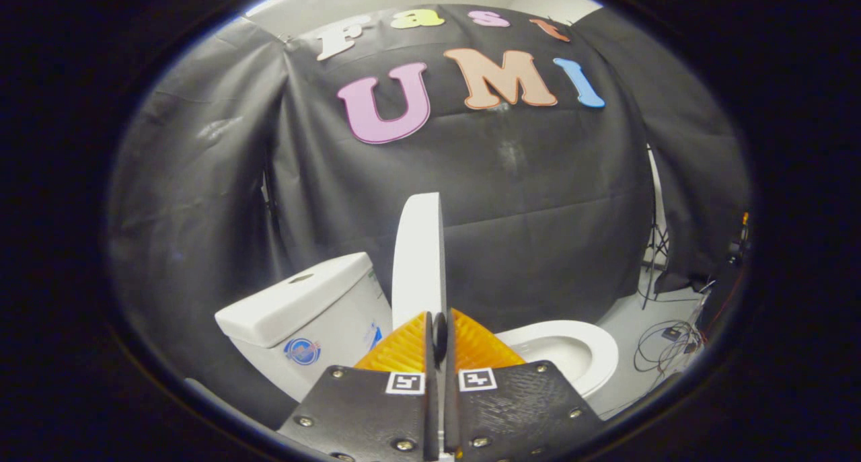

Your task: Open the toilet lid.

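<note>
The gripper had two ribbed orange fingers on black textured plates. Each plate bore silver screws and a small black-and-white square marker.

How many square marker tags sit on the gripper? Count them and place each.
2. One marker tag is on the left finger's black plate, the other on the right's; the gripper is shut on the raised toilet lid.

Black cloth wall behind. Light stand on pale floor at the cloth's right edge. Loose cables coiled on floor near it.
</note>
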`<state>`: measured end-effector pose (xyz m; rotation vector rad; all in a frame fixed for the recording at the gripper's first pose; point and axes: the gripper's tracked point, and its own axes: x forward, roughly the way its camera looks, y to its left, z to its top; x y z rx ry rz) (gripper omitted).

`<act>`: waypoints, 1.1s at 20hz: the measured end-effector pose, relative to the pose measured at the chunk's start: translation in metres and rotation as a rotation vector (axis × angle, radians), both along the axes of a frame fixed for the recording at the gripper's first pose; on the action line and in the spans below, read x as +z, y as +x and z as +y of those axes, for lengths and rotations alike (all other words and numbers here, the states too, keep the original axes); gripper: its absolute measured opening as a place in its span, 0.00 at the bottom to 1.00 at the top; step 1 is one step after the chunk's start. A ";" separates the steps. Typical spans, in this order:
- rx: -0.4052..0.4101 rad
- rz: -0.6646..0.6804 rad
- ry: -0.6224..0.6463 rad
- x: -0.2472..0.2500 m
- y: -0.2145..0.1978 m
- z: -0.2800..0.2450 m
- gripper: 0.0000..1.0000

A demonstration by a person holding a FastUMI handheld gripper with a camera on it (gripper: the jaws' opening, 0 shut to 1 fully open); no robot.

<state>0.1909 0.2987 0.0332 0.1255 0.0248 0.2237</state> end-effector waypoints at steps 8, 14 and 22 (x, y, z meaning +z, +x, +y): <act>0.101 -0.015 -0.019 0.001 -0.005 0.030 0.09; 0.147 -0.017 -0.029 0.002 -0.007 0.044 0.09; 0.198 -0.011 -0.037 0.002 -0.008 0.062 0.10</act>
